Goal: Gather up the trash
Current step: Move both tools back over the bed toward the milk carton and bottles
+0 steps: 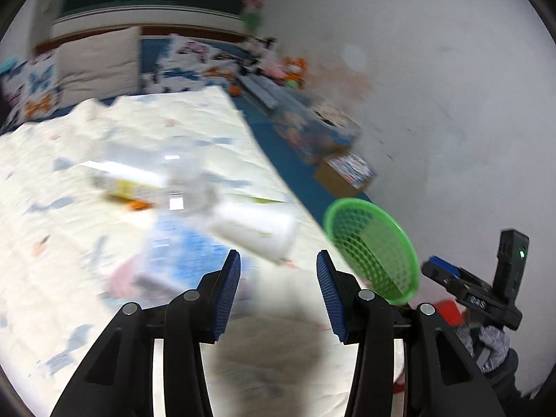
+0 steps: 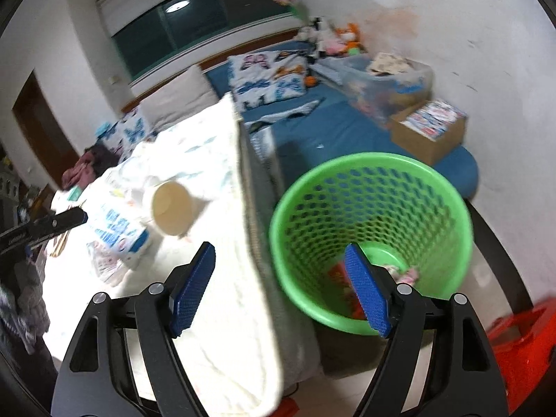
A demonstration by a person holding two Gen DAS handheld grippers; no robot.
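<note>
In the blurred left wrist view, trash lies on a white quilt point(image 1: 69, 278): a clear plastic bottle point(image 1: 166, 180), a white paper cup point(image 1: 257, 229) on its side and a blue-and-white packet point(image 1: 180, 243). My left gripper point(image 1: 278, 260) hovers open just short of the cup, nothing between its pads. A green mesh basket point(image 1: 375, 250) stands off the bed's right edge. In the right wrist view my right gripper point(image 2: 279, 253) is open and empty, straddling the quilt's edge and the basket point(image 2: 368, 160), which holds scraps point(image 2: 406, 272). The cup point(image 2: 172, 210) and packet point(image 2: 118, 232) lie to its left.
Behind the quilt a blue sheet point(image 2: 330, 128) carries butterfly pillows point(image 2: 267, 80), a cardboard box point(image 2: 429, 128) and a clear bin of toys point(image 2: 385, 80). A white wall point(image 2: 486, 52) closes the right side. A red object point(image 2: 521, 344) sits low right beside the basket.
</note>
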